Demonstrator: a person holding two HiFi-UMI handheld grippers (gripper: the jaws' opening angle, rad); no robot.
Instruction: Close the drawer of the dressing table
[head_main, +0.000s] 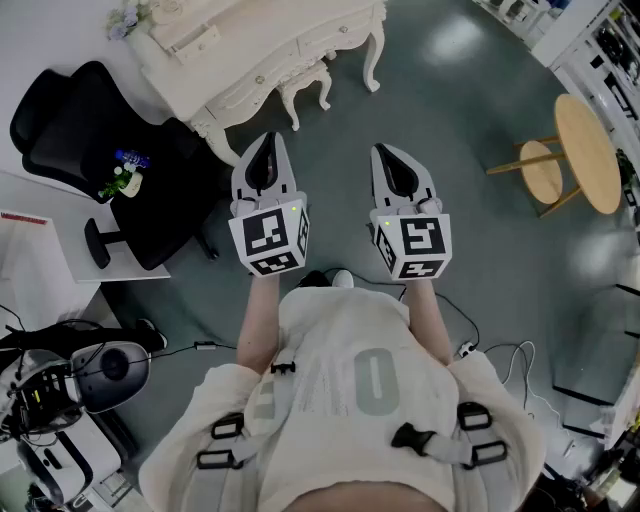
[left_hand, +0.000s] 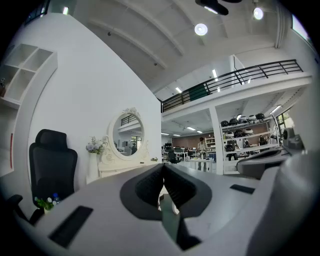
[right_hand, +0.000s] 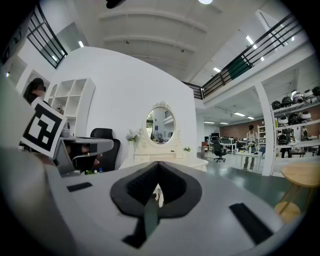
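left gripper: jaws pressed together with nothing between them, held out over the grey floor, tips toward 12 o'clock in the head view.
right gripper: jaws likewise together and empty, just beside its twin at 3 o'clock of it.
dressing table: white, with an oval mirror, at 11 o'clock from the grippers and well apart from both.
drawer: knobbed fronts show along the dressing table's edge; which one stands open cannot be told.
white stool: tucked at the dressing table's front.
black chair: at 9 o'clock of the left gripper.
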